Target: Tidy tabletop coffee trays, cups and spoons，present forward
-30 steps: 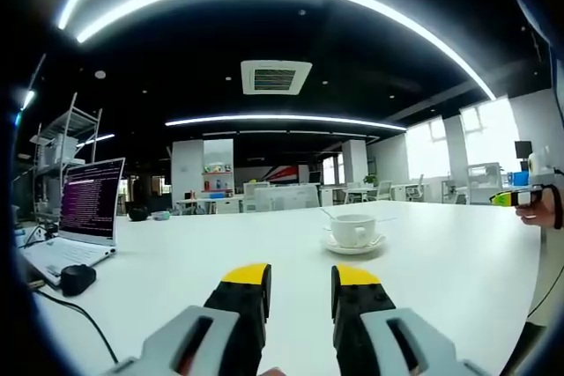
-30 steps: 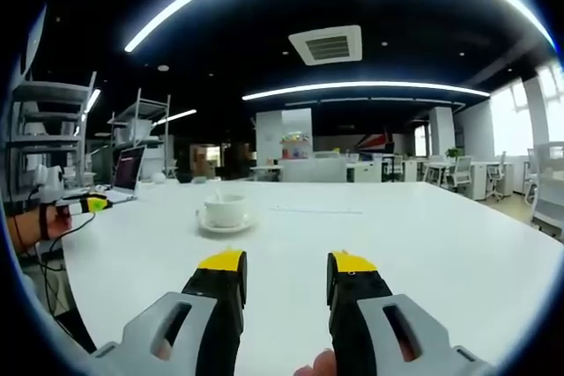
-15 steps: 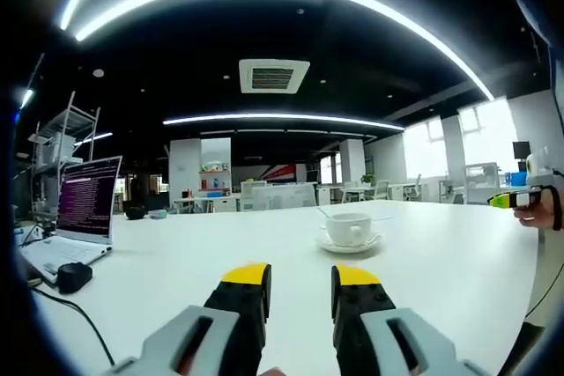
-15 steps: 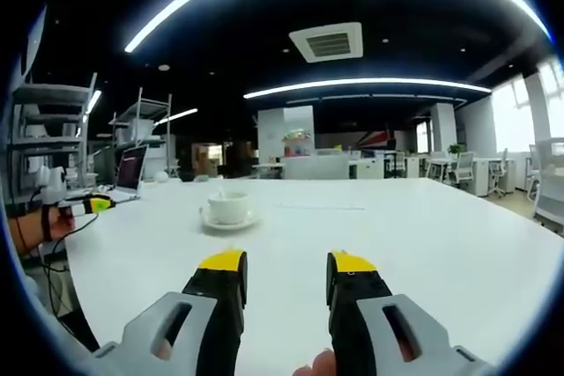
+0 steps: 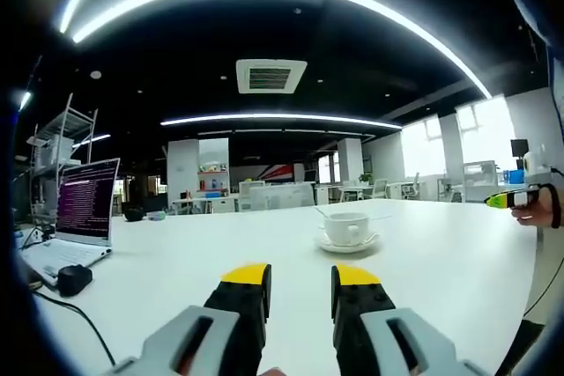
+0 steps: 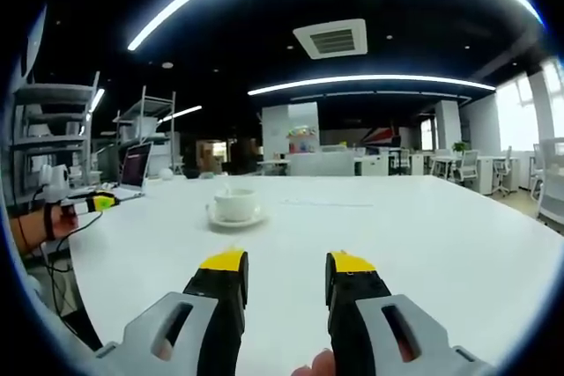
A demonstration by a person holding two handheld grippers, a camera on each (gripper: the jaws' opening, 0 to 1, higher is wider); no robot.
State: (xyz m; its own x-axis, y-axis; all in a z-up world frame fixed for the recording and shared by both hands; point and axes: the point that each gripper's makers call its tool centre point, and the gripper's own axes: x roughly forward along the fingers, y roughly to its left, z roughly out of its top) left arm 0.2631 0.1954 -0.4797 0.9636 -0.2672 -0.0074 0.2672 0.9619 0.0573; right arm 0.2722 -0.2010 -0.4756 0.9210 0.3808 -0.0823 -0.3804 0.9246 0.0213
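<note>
Two yellow-tipped jaws of the left gripper [image 5: 300,277] rise from the bottom of the left gripper view, standing apart with bare table between them, holding nothing. Ahead and slightly right, well apart from the jaws, a white cup [image 5: 347,228] sits on its saucer [image 5: 350,245] on the white table [image 5: 441,261]; a thin spoon handle [image 5: 324,214] sticks up from the cup's left side. This view also takes in an open laptop [image 5: 81,210] at the table's left edge, a dark mouse [image 5: 74,279] beside it with a cable trailing toward the near edge, and a metal shelf rack [image 5: 55,143] behind. At the far right a hand [image 5: 539,209] holds the other gripper, its yellow tip showing past the table's right edge. Wide bare tabletop lies between jaws and cup. In the right gripper view, the right gripper [image 6: 285,263] likewise has its jaws parted and empty. The cup [image 6: 235,205] and saucer [image 6: 236,219] stand ahead and to the left, away from every edge. The laptop [image 6: 134,167] appears small and far off at left; a hand [image 6: 35,224] with the other gripper sits at the left margin, beyond the table's near-left corner. To the right the table [image 6: 423,235] runs open to its far edge, with office chairs [image 6: 551,191] beyond.
</note>
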